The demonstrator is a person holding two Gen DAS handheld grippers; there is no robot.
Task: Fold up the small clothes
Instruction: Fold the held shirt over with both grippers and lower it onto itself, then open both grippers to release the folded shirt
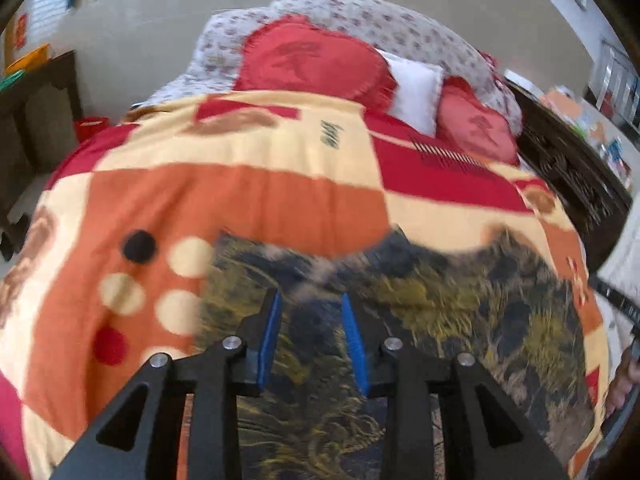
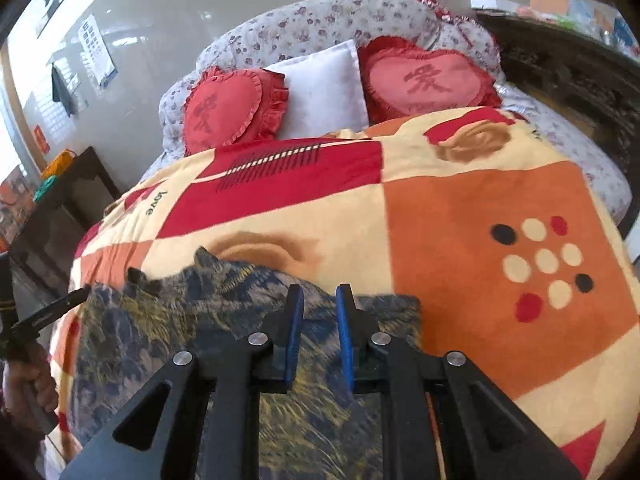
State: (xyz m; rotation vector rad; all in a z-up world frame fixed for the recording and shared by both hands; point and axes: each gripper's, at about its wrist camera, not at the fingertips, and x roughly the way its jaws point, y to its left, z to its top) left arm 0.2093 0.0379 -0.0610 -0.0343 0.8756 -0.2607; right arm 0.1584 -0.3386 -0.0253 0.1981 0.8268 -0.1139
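A small dark garment (image 1: 460, 312) with a blue, grey and yellow pattern lies spread on the orange, red and cream blanket (image 1: 240, 200); it also shows in the right wrist view (image 2: 180, 320). My left gripper (image 1: 310, 300) hovers over the garment's left part, jaws open with nothing between them. My right gripper (image 2: 318, 292) is over the garment's right part near its far edge, jaws open with a narrow gap, empty. The left gripper's tip (image 2: 60, 306) shows at the garment's left edge in the right wrist view.
Two red heart cushions (image 2: 236, 108) (image 2: 424, 80) and a white pillow (image 2: 324, 88) lean on the floral headboard (image 2: 320, 20). A dark side table (image 2: 60, 208) stands left of the bed, a dark carved cabinet (image 2: 568, 80) right. The blanket (image 2: 480, 240) extends right of the garment.
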